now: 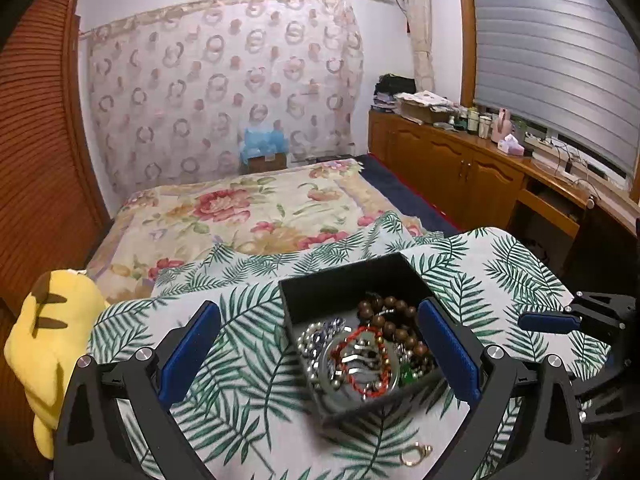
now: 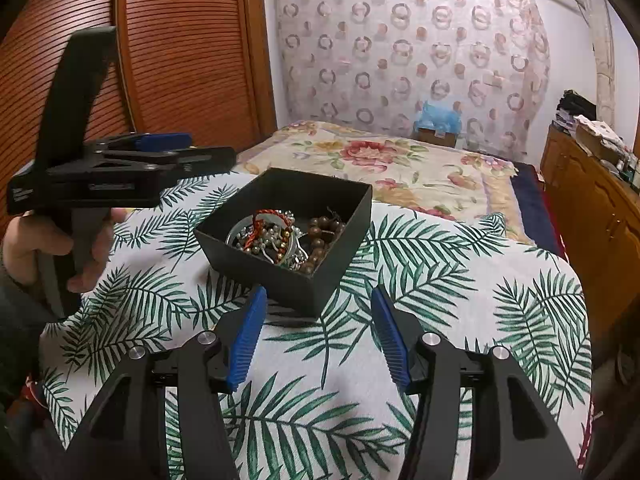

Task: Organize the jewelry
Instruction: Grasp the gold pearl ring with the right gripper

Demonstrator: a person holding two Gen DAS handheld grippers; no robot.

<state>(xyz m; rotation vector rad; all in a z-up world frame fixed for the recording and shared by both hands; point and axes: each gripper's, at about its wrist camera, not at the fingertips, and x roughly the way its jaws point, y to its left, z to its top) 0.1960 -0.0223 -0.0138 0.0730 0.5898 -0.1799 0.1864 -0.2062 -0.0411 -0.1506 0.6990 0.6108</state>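
Observation:
A black open box (image 1: 328, 288) (image 2: 344, 212) sits on a leaf-print cloth. It holds a brown wooden bead bracelet (image 1: 394, 320) (image 2: 320, 240), a red cord bracelet (image 1: 362, 360) (image 2: 266, 220) and silver chains (image 1: 316, 340). A gold ring (image 1: 416, 454) lies on the cloth in front of the box. My left gripper (image 1: 320, 320) is open, its jaws either side of the box's left half; it also shows in the right wrist view (image 2: 160, 144). My right gripper (image 2: 318, 300) is open and empty, just short of the box's near corner; one of its fingers (image 1: 548, 322) shows in the left wrist view.
The leaf-print cloth (image 2: 440, 280) covers the near surface. A floral bed (image 1: 248, 208) lies behind it. A yellow plush toy (image 1: 52, 340) sits at the left. A wooden cabinet (image 1: 460, 168) with clutter runs along the right wall.

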